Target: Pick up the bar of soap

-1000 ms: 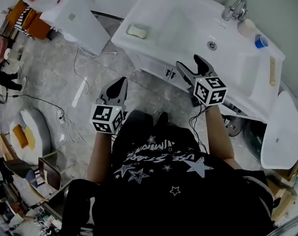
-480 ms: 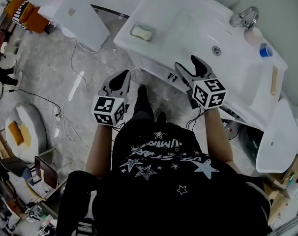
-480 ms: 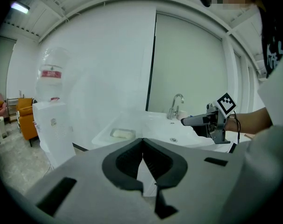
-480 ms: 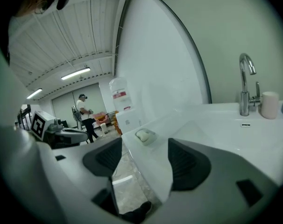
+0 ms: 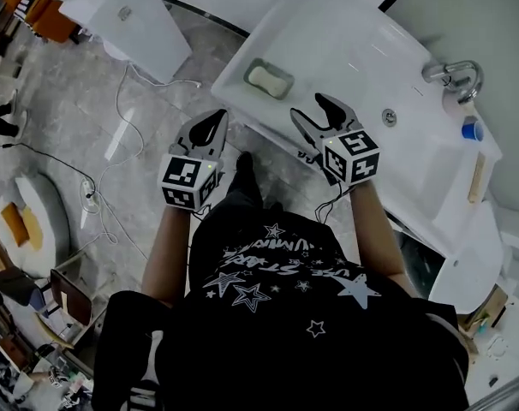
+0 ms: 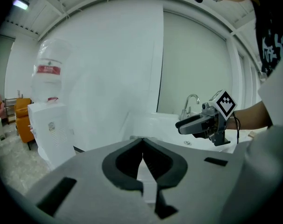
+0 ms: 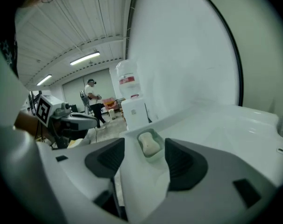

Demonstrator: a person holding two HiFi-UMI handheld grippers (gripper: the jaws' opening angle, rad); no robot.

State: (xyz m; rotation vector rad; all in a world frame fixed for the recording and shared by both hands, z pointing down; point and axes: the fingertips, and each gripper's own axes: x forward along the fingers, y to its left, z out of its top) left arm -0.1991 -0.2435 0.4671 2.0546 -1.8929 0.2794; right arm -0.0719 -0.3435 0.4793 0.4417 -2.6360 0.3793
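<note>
Bathroom-style bay: a white washbasin counter with a tap at its far end, over a pale tiled floor strewn with cables. The bar of soap lies in a shallow soap dish near the counter's left corner, untouched and well clear of both tools. The right gripper hovers over the counter's front edge with its jaws parted and closing, and nothing is between the pads. In the right gripper view the soap sits squarely in the gap between the two jaws, but some way ahead of them. In the head view it lies ahead of this gripper and a little to its left. The soap's long axis appears to run roughly along the gripper's line of sight, so the jaws would likely close across its narrow width. The left gripper hangs over the floor just off the counter's front, jaws pressed together and empty. It points past the counter's corner rather than at the dish. Judgement: the right gripper is the nearer and better aligned. The pick is not yet begun, and the coming move needs a forward reach with a slight leftward correction before descent into the dish.
</note>
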